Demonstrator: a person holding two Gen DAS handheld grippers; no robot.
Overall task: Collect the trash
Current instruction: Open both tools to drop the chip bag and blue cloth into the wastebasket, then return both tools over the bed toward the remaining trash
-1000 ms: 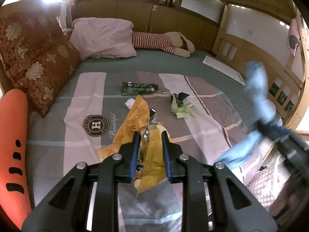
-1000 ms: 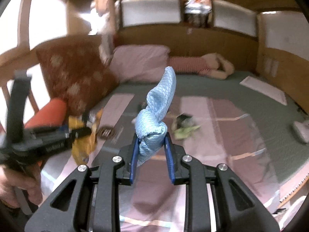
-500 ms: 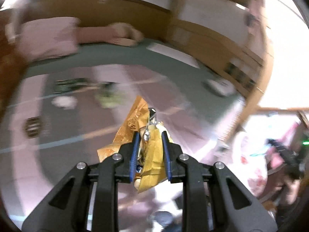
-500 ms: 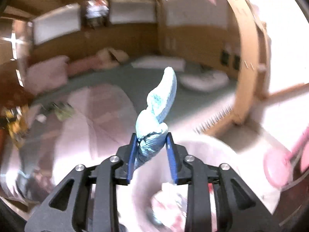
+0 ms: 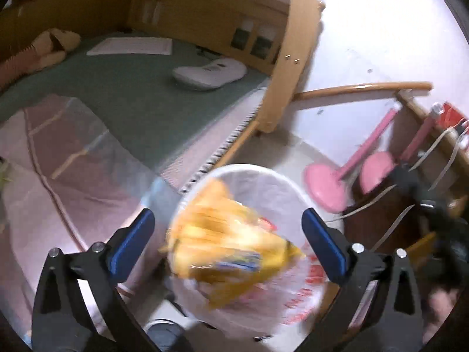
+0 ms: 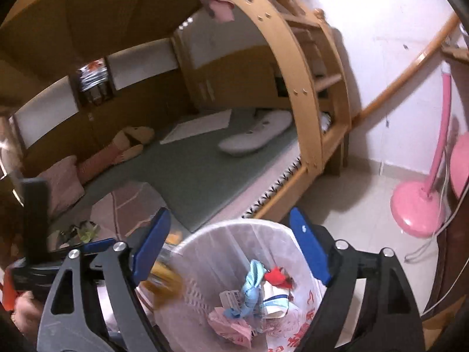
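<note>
The yellow wrapper, judged light, crinkly and best pinched at a folded edge, is seen loose between the left gripper's just-opened jaws, above the lined bin. The right gripper, jaws likewise just spread wide and empty, is poised over the blue cloth lying inside.

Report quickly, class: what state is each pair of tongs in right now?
Left tongs: just opened, holding nothing; yellow wrapper dropping loose over the bin.
Right tongs: just opened, empty; blue cloth in the bin.

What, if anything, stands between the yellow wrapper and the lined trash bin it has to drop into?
Nothing visible: the blurred yellow wrapper is loose between the open left gripper pads, directly over the trash bin mouth, whose plastic liner is open.
</note>
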